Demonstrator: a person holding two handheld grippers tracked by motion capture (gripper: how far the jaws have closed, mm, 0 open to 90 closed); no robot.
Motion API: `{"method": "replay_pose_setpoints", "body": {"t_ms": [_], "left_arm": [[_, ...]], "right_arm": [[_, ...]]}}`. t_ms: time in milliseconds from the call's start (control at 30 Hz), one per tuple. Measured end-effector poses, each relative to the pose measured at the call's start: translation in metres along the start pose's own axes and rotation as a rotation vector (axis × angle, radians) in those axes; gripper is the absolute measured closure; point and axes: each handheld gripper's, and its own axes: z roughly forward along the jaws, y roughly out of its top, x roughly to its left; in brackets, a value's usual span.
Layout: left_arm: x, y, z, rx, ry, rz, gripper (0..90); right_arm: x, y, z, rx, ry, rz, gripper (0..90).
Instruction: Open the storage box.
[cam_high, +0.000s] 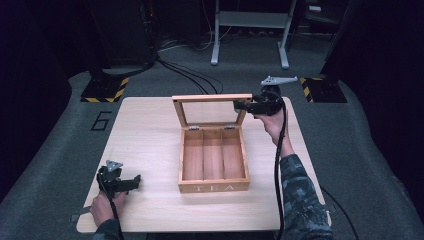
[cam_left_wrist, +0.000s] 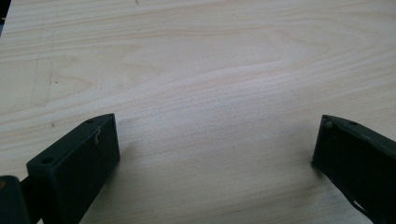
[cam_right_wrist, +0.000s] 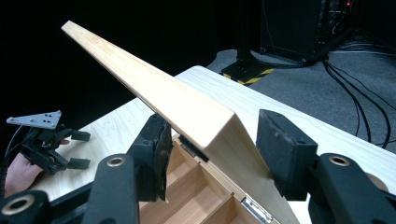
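**Tea Box Lid: Holding It Open**

The tea box (cam_high: 214, 159) stands mid-table, slightly toward the far edge, its three compartments empty. My right tool (cam_right_wrist: 212, 156) straddles the right corner of the raised lid (cam_right_wrist: 154, 95); the jaws appear clenched on its frame. I judge the lid should be swung in an arc about the rear hinges, without twisting. My left tool (cam_high: 131, 183) rests released near the table's near left corner. The front wall reads "TEA" (cam_high: 214, 188).
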Motion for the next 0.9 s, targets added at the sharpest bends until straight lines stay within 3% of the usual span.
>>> {"method": "replay_pose_setpoints", "body": {"t_ms": [633, 900], "left_arm": [[0.0, 0.0, 0.0, 0.004, 0.001, 0.001, 0.3], [-0.001, 0.0, 0.0, -0.001, 0.002, -0.008, 0.3]], "right_arm": [[0.011, -0.016, -0.008, -0.007, -0.008, -0.004, 43.0], [0.027, -0.042, -0.013, 0.013, -0.032, -0.004, 31.7]]}}
